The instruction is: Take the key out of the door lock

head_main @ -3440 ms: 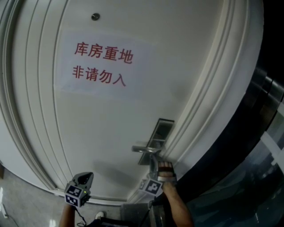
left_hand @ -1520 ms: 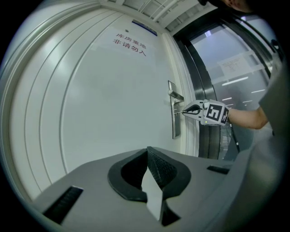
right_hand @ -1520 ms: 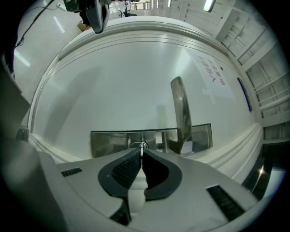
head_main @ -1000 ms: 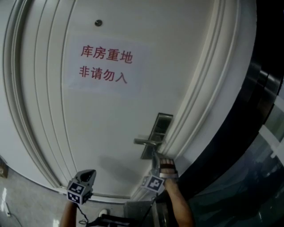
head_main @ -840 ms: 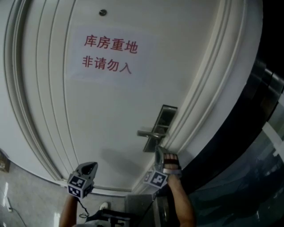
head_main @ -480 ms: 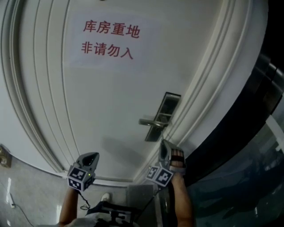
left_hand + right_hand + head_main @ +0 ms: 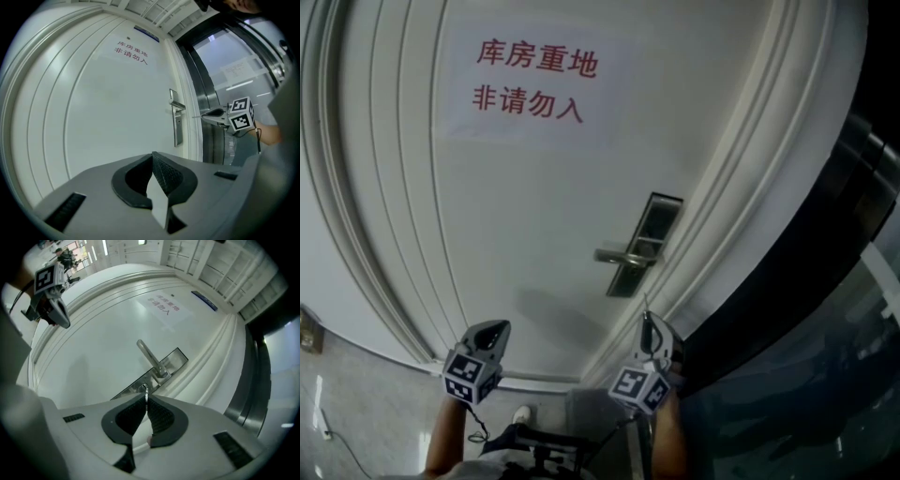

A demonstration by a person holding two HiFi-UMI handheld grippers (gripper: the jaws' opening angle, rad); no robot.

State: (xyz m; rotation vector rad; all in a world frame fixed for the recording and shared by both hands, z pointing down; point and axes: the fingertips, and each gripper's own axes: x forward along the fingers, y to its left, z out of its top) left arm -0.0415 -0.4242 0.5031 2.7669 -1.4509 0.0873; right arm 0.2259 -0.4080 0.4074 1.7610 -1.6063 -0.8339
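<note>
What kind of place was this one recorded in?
Likely an indoor corridor outside a storeroom: a closed white door, its paper sign in red Chinese reading storeroom, no entry, a metal lever handle, and glass partitions alongside.

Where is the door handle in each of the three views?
Head view: door handle just right of centre, below mid-height.
Left gripper view: door handle right of centre, small, near mid-height.
Right gripper view: door handle at centre, lever pointing up-left.
Shared landmark: paper sign with red characters.

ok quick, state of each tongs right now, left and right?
Left tongs: closed, holding nothing.
Right tongs: closed on the thin silver metal key.
</note>
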